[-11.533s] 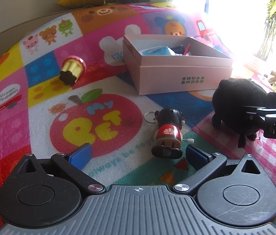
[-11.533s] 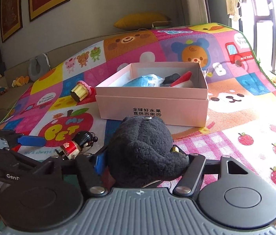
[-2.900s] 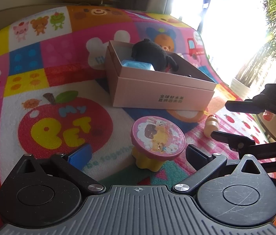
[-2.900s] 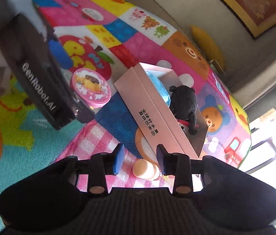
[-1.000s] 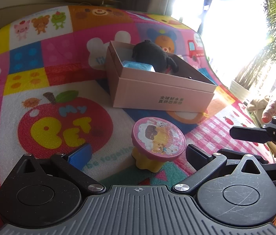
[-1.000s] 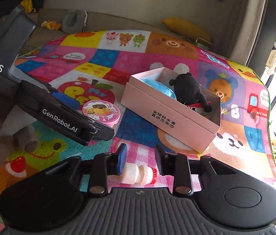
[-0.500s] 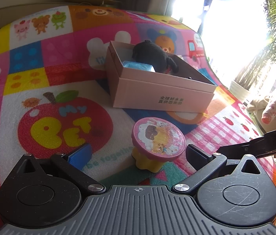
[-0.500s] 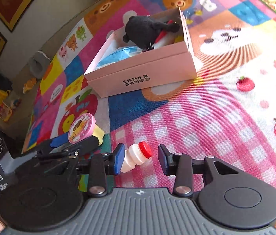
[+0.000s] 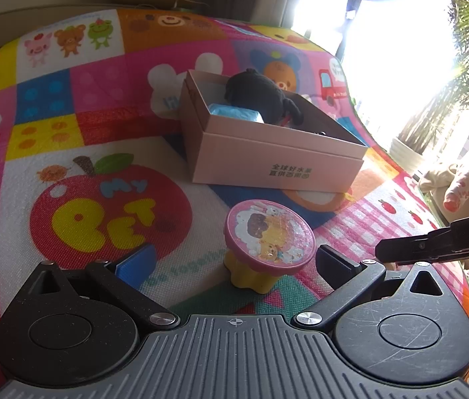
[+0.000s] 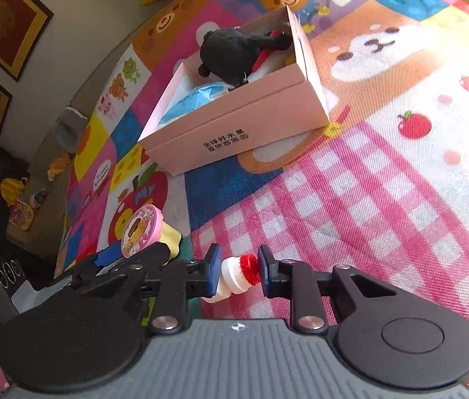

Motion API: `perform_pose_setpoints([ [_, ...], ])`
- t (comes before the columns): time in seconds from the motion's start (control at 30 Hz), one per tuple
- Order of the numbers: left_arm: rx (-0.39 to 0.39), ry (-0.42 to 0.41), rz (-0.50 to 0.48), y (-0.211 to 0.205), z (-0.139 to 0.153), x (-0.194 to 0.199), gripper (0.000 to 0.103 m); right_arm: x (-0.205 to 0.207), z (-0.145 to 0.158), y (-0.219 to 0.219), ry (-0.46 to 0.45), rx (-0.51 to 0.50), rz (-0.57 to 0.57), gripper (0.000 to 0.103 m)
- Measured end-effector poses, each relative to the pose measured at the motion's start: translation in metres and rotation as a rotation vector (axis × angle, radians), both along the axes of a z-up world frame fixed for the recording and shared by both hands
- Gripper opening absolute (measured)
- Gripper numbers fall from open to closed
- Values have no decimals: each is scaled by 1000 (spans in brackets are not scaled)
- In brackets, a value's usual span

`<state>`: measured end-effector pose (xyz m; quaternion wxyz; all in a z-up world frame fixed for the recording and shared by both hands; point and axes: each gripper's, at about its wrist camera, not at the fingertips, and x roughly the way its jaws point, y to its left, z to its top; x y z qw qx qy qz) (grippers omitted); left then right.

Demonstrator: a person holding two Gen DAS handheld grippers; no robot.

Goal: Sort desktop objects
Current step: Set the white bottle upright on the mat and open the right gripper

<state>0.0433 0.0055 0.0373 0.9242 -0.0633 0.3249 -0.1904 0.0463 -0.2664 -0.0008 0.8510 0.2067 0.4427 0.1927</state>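
On the left side, the left gripper [image 9: 231, 262] stands wide open on the mat, and the cupcake-shaped toy [image 9: 267, 242] with the pink cartoon lid sits between its two fingers, nearer to the right one and touching neither of them. This toy stands on its yellow base and its short axis points up, a little tilted, so for a good grasp I would bring the fingers low, on the yellow fluted body, because the wide pink lid overhangs and the pads could slip on its edge. More to the right and further back is the pink cardboard box [image 10: 234, 126], open at the top; inside it lie a black plush toy [image 10: 234, 53], a blue packet [image 10: 198, 99] and something red that I cannot identify. On the right side, the right gripper [image 10: 237, 271] is closed narrowly on a small white bottle with a red cap [image 10: 234, 276]. Its long axis lies almost across the gap between the fingers, with the red cap toward the right finger and the white body going down toward the left one, so it is held nearly end to end and a bit slanted. In my judgement this hold is not very secure: the bottle can turn or pop out. The carry to the box, which is well apart from it, should be slow and level, and the release should be made low over the free part beside the plush.
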Motion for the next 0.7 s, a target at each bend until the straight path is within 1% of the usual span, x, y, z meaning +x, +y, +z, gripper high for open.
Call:
perform_pose_setpoints([
  [0.03,-1,0,0,0,0,0,103,-3,4,1,-29,-32,-4,23],
  [0.1,0,0,0,0,0,0,103,-10,14,7,-122,-143,-16,23],
  [0.17,0,0,-1,0,0,0,103,-20,21,22,-252,-332,-11,23],
  [0.2,0,0,0,0,0,0,103,-26,23,33,-327,-446,2,23],
  [0.27,0,0,0,0,0,0,103,-41,17,56,-472,-673,53,23],
  [0.3,0,0,0,0,0,0,103,-46,11,67,-526,-766,85,23],
  [0.37,-1,0,-1,0,0,0,103,-57,-3,86,-610,-912,154,23],
  [0.4,-1,0,-1,0,0,0,103,-62,-9,94,-641,-969,188,23],
  [0.5,-2,0,-1,0,0,0,103,-68,-18,109,-702,-1053,248,23],
  [0.53,-2,0,-1,0,0,0,103,-68,-18,111,-709,-1057,261,23],
  [0.63,-4,0,0,1,0,0,103,-68,-12,111,-701,-1009,274,24],
  [0.7,-7,0,0,0,0,0,103,-70,-6,107,-688,-939,281,24],
])
